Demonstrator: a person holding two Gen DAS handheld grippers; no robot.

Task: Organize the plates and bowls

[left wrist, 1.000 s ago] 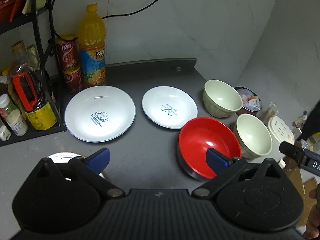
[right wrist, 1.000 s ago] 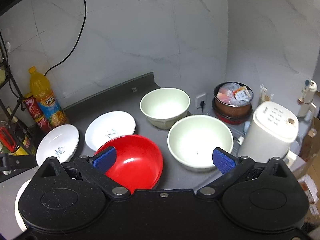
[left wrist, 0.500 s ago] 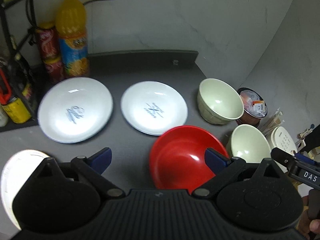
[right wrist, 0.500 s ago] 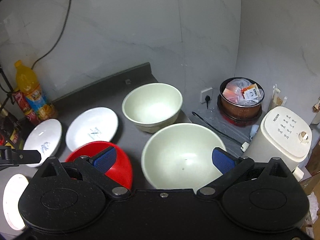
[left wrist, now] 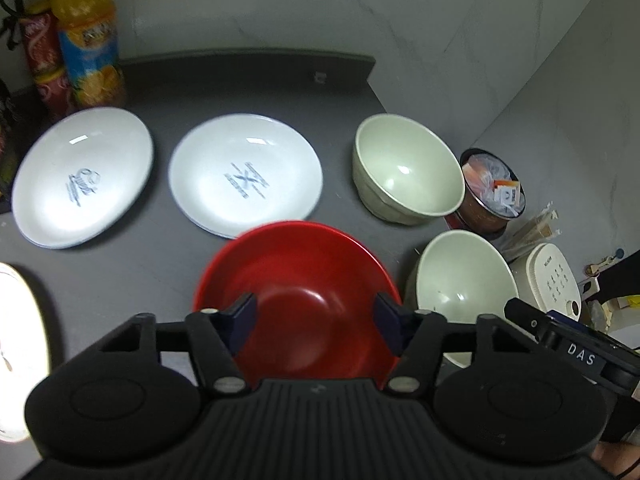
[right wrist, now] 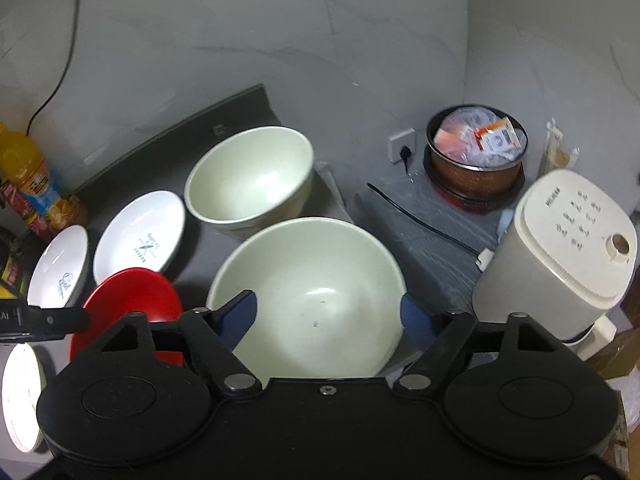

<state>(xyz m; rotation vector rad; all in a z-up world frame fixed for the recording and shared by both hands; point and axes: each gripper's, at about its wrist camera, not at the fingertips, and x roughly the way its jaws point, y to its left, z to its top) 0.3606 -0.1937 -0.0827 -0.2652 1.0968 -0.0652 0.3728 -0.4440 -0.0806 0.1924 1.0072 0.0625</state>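
Note:
A red bowl [left wrist: 296,276] sits on the dark counter, and my left gripper [left wrist: 316,320] is open right above it. A pale green bowl [right wrist: 308,280] sits to its right, and my right gripper [right wrist: 328,316] is open above that one, its blue pads astride the near rim. A second pale green bowl [right wrist: 248,180] stands behind. Two white plates [left wrist: 82,176] [left wrist: 246,174] lie at the back left. A third white plate [left wrist: 16,352] shows at the left edge, brightly lit.
An orange juice bottle [left wrist: 90,40] and red cans [left wrist: 42,60] stand at the back left. Off the counter's right edge are a brown pot of packets [right wrist: 476,152] and a white appliance [right wrist: 560,248]. A wall socket with a cable [right wrist: 402,146] is on the wall.
Both grippers have moved forward and down toward their bowls. The left one has shifted right so the red bowl is centred between its fingers. Both grippers' jaws are narrower.

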